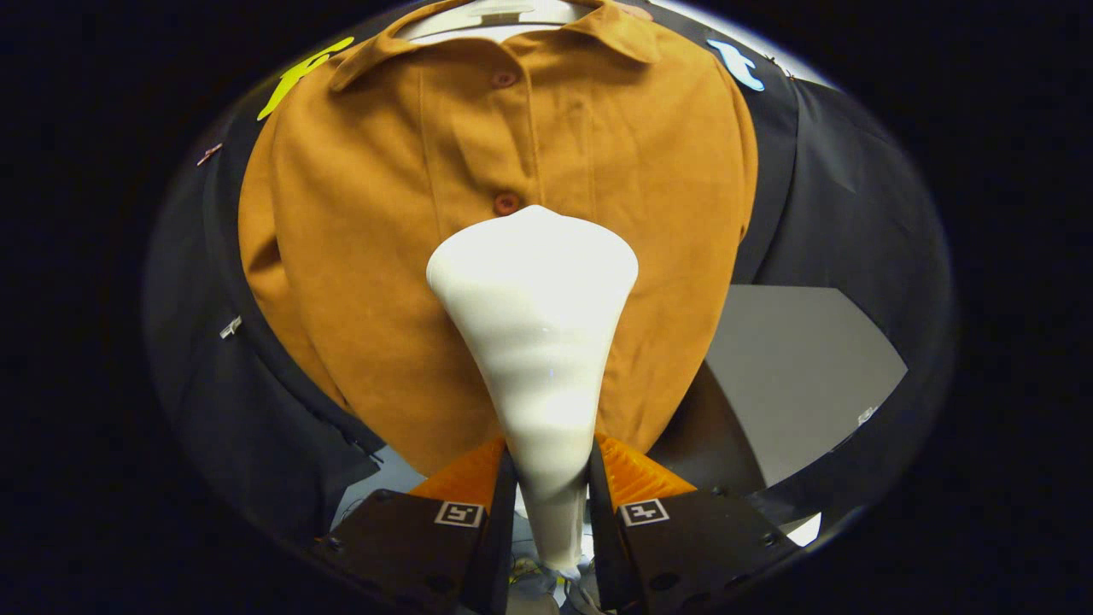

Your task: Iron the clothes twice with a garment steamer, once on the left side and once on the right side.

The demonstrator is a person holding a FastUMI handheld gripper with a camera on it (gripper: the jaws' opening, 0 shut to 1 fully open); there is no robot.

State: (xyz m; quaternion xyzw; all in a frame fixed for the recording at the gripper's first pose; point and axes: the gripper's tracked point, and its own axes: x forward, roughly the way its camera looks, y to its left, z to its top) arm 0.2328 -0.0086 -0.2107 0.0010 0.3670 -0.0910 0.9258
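Note:
A brown-orange collared shirt (367,256) with buttons down its front hangs on a pale hanger (504,13) against the booth's black cloth wall. My gripper (551,474) is shut on the narrow handle of a white garment steamer (538,325). The steamer widens away from the fingers, and its broad head lies over the middle of the shirt, just below the second button (506,203) and slightly right of the placket. Whether the head touches the fabric cannot be told. The steamer hides the shirt's lower centre.
Black cloth (820,188) surrounds the shirt on both sides. A grey surface (794,376) lies to the lower right of the shirt. Small clips (229,327) pin the cloth at the left. Some cables (546,581) show below the fingers.

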